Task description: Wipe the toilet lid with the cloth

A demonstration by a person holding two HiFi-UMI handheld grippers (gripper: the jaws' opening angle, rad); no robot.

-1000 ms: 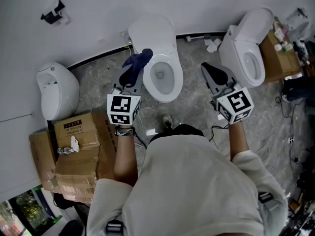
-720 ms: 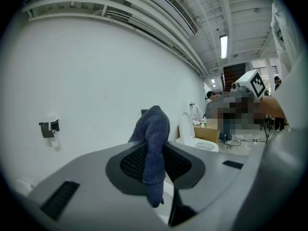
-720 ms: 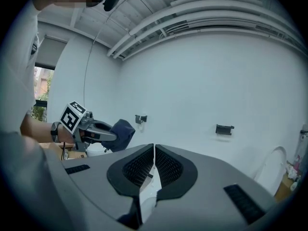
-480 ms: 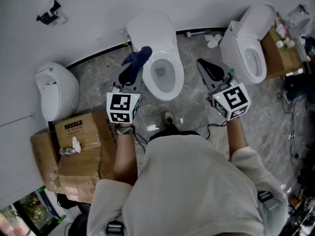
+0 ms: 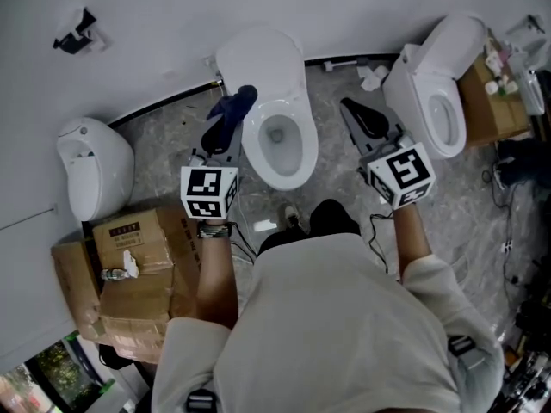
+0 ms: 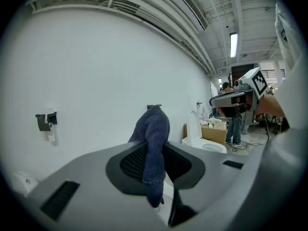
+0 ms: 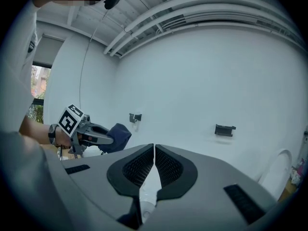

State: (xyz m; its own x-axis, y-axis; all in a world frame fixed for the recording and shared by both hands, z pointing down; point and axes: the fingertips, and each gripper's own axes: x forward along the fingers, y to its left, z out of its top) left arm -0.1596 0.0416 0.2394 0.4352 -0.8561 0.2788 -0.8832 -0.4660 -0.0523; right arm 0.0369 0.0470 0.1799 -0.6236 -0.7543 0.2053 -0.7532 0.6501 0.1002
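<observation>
The middle toilet has its white lid [image 5: 261, 58] raised against the wall, with the open bowl [image 5: 277, 140] below it. My left gripper [image 5: 226, 123] hovers at the bowl's left edge, shut on a dark blue cloth [image 5: 232, 108]. In the left gripper view the cloth [image 6: 154, 134] hangs bunched between the jaws. On the bowl's right side my right gripper [image 5: 350, 108] is shut with nothing in it. In the right gripper view its pads [image 7: 144, 165] meet, and the left gripper's cloth [image 7: 119, 135] shows at the left.
A second toilet [image 5: 441, 89] stands at the right beside a cardboard box [image 5: 491, 101]. A white urinal [image 5: 93, 166] and stacked cardboard boxes [image 5: 129, 269] lie on the left floor. Crumpled paper [image 5: 373, 77] lies by the wall. A person [image 6: 236, 124] stands in the distance.
Both grippers have drifted a little leftward and toward the wall in the head view. The right one is now closer to the middle toilet. The cloth stays in the left jaws.
</observation>
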